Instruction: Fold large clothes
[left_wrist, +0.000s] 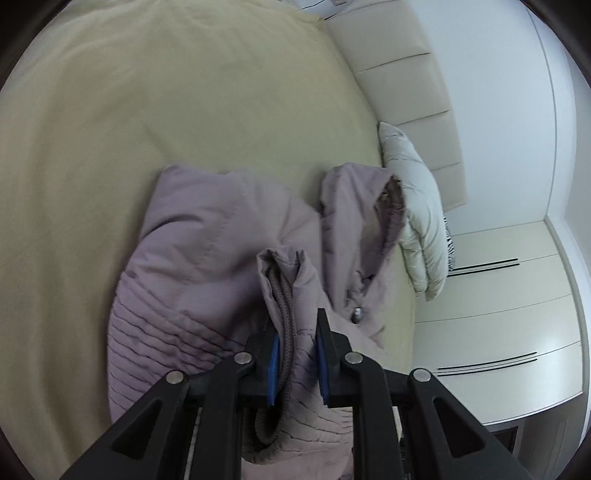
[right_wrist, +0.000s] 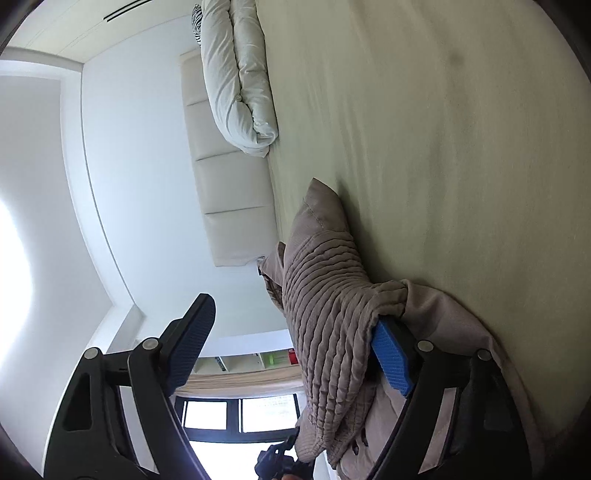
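Fold's barely started – left tool (left_wrist: 295, 354) is pinching the mauve jacket (left_wrist: 207, 236) cuff, right tool (right_wrist: 291, 354) spread wide, jacket mostly rumpled on the bed (left_wrist: 147, 110).

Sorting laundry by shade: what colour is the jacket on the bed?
Dusty mauve jacket, clearest in the left wrist view.
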